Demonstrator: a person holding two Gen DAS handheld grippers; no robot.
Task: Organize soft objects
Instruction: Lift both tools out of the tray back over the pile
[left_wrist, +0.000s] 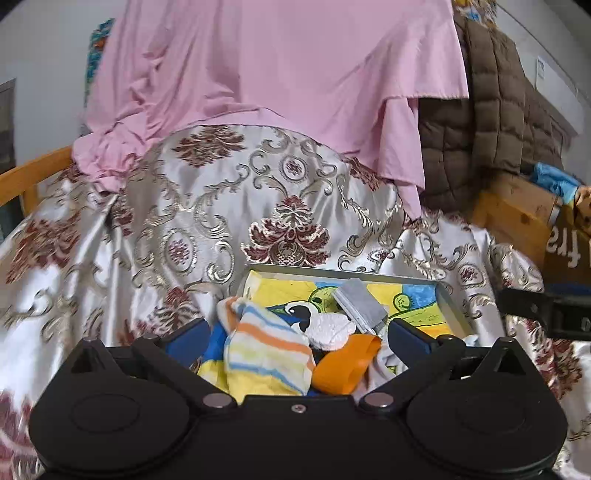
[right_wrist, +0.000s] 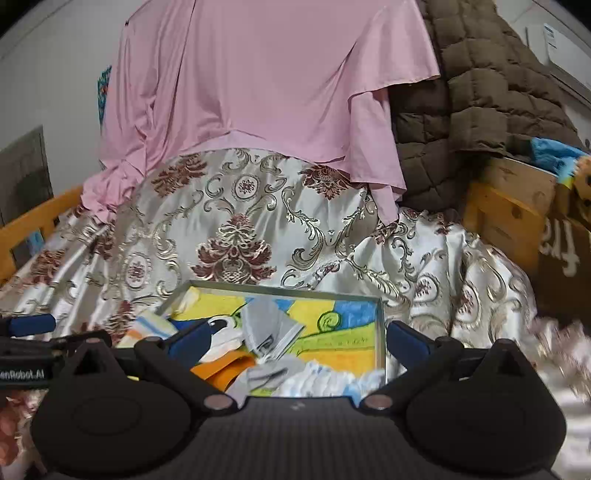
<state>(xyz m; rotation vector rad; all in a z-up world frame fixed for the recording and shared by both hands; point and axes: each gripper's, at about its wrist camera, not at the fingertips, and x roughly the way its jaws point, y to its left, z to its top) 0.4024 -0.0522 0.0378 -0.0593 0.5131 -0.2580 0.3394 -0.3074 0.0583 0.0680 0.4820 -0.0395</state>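
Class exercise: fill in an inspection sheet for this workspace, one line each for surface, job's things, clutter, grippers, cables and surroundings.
Surface: satin floral bedspread on a wooden-framed bed.
Job's things: shallow tray with a cartoon-print liner, holding a striped sock, orange cloth, white sock and grey folded cloth.
Clutter: pink sheet and brown quilted jacket draped behind.
Grippers: left gripper and right gripper both open over the tray, holding nothing.
Cables: nothing seen.
Surroundings: white wall; wooden crate at right.
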